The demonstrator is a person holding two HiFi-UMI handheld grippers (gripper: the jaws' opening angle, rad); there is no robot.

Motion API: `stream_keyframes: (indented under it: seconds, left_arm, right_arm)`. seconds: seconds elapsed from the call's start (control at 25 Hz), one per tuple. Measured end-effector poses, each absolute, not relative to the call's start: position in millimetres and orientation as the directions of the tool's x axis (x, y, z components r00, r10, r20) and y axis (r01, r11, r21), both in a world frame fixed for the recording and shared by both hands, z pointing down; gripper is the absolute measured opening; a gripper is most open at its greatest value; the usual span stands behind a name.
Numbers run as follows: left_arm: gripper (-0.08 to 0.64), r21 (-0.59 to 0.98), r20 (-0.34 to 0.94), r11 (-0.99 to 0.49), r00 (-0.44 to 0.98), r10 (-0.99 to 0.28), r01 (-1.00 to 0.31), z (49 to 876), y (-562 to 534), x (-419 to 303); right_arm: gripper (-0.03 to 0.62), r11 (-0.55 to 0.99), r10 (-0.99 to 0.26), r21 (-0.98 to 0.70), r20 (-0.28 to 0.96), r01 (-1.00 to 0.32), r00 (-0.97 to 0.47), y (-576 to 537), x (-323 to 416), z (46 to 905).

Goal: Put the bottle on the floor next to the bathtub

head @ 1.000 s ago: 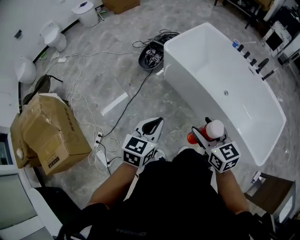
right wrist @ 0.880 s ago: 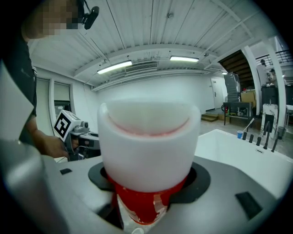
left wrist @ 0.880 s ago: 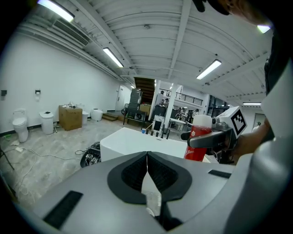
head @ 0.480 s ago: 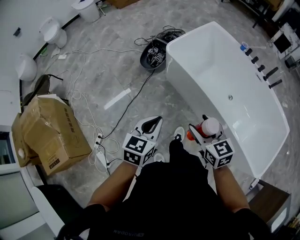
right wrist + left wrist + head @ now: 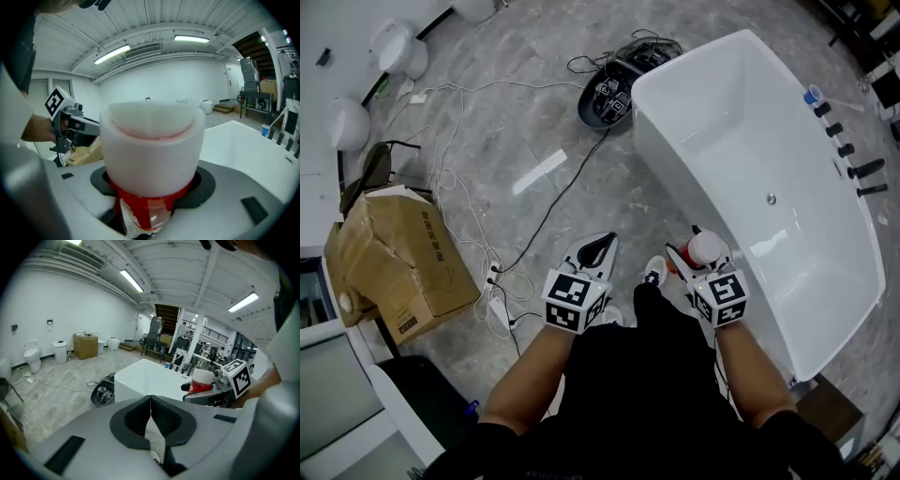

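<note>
My right gripper (image 5: 692,256) is shut on a red bottle with a big white cap (image 5: 704,248), held upright above the floor beside the white bathtub (image 5: 712,112). In the right gripper view the cap (image 5: 152,143) fills the middle and the red body (image 5: 146,211) sits between the jaws. My left gripper (image 5: 600,248) hangs to the left of it, jaws shut with nothing between them (image 5: 150,414). From the left gripper view the bottle (image 5: 201,382) shows at right with the bathtub (image 5: 143,379) behind.
A cardboard box (image 5: 398,253) lies on the floor at left, with white cables (image 5: 455,178) and a power strip (image 5: 502,314) trailing past it. A black device (image 5: 609,98) sits at the tub's far end. Taps (image 5: 853,159) line the tub's right side. Toilets (image 5: 398,52) stand far left.
Both grippers and the bottle have shifted slightly left and forward along the tub's side; the view has moved with the person. The grip on the bottle is unchanged.
</note>
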State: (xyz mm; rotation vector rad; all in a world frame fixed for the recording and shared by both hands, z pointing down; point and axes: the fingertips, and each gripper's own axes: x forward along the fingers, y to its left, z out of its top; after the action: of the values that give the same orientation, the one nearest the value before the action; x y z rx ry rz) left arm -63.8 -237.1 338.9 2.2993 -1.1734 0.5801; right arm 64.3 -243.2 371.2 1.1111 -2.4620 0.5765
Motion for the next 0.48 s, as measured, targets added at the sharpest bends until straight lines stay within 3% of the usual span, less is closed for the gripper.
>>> stream_keyframes:
  seconds: [0.48]
  left_arm:
    - [0.017,0.257,0.626,-0.474,0.519,-0.582,-0.842,436,-288,-57]
  right_arm:
    - [0.281,0.603,-0.593,-0.197,0.537,-0.773,-0.600,-320,58,498]
